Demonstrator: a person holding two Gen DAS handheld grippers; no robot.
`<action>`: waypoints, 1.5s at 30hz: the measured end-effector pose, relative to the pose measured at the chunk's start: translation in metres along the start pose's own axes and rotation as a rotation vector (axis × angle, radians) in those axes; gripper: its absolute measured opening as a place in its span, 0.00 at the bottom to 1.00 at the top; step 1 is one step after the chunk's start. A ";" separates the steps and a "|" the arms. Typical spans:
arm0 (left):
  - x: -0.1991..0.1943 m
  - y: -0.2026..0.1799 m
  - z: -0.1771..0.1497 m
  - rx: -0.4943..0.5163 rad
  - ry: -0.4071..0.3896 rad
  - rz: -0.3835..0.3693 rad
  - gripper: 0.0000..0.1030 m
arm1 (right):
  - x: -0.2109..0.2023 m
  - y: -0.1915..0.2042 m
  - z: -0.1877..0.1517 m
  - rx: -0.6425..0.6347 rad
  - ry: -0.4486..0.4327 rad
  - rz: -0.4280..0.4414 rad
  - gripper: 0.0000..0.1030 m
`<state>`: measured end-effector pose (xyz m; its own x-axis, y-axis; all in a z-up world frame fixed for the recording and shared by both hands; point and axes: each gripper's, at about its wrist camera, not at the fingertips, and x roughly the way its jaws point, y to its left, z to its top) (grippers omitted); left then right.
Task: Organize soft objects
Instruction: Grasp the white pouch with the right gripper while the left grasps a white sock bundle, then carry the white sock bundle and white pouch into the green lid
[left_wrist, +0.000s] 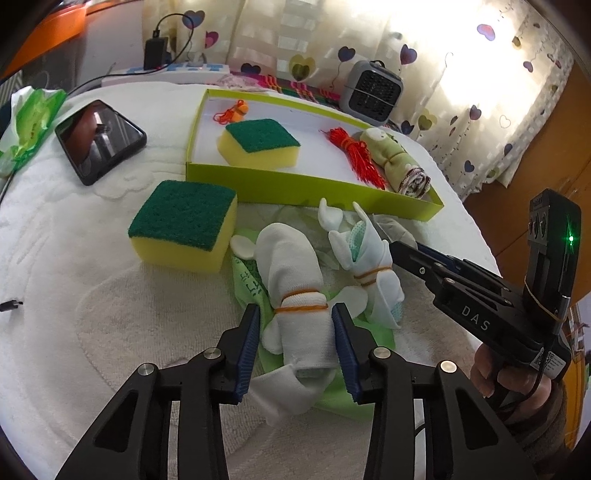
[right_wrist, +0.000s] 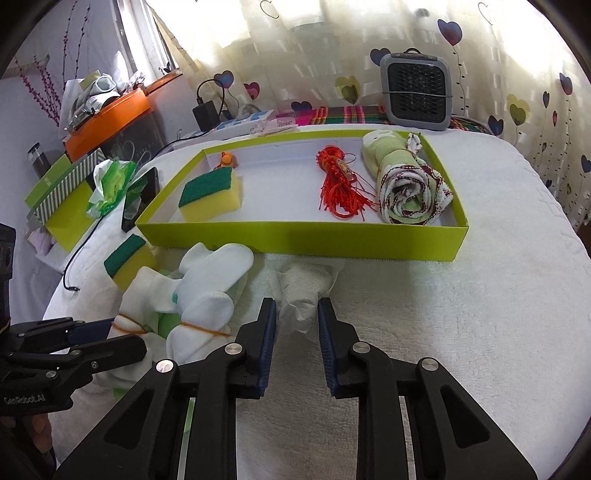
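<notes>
Left gripper: its blue pads stand on both sides of a white sock bundle tied with an orange rubber band. They seem to touch the cloth, so I judge it is clenched on the bundle.
Risk on the left: the bundle is soft and lies on a green cloth. If the grip is only on loose fabric, it may slip out, or the cloth may come up with it.
Second sock bundle: it lies just beside the first one, and the two touch in the right wrist view. Lifting one could drag the other.
Loose sponge: yellow with a green pad, on the white towel left of the bundles, outside the box.
Right gripper: the jaws are nearly closed on a crumpled white paper-like wad lying just in front of the box wall.
Risk on the right: the wad looks thin and wrinkled. It may tear or slide free, and a low lift may knock against the near wall.
Green box: open, shallow, at the far side of the towel.
Box contents, left to right: a small orange tassel, a sponge, a red tassel bunch, a rolled green towel against the right wall.
Free place: the box floor between sponge and red tassel is bare.
</notes>
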<state>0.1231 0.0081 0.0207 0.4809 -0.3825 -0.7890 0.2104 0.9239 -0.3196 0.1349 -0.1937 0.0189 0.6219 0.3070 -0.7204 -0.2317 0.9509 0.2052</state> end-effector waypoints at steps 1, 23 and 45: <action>-0.001 0.000 0.000 -0.001 -0.002 0.001 0.36 | 0.000 -0.001 0.000 0.000 -0.001 0.000 0.23; -0.009 -0.004 0.004 0.044 -0.030 0.060 0.32 | -0.005 -0.005 -0.001 0.022 -0.018 0.002 0.22; -0.019 -0.008 0.012 0.062 -0.097 0.084 0.23 | -0.007 -0.007 -0.002 0.029 -0.023 0.008 0.22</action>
<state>0.1222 0.0079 0.0448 0.5785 -0.3062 -0.7561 0.2165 0.9513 -0.2196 0.1308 -0.2023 0.0214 0.6370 0.3152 -0.7035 -0.2152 0.9490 0.2303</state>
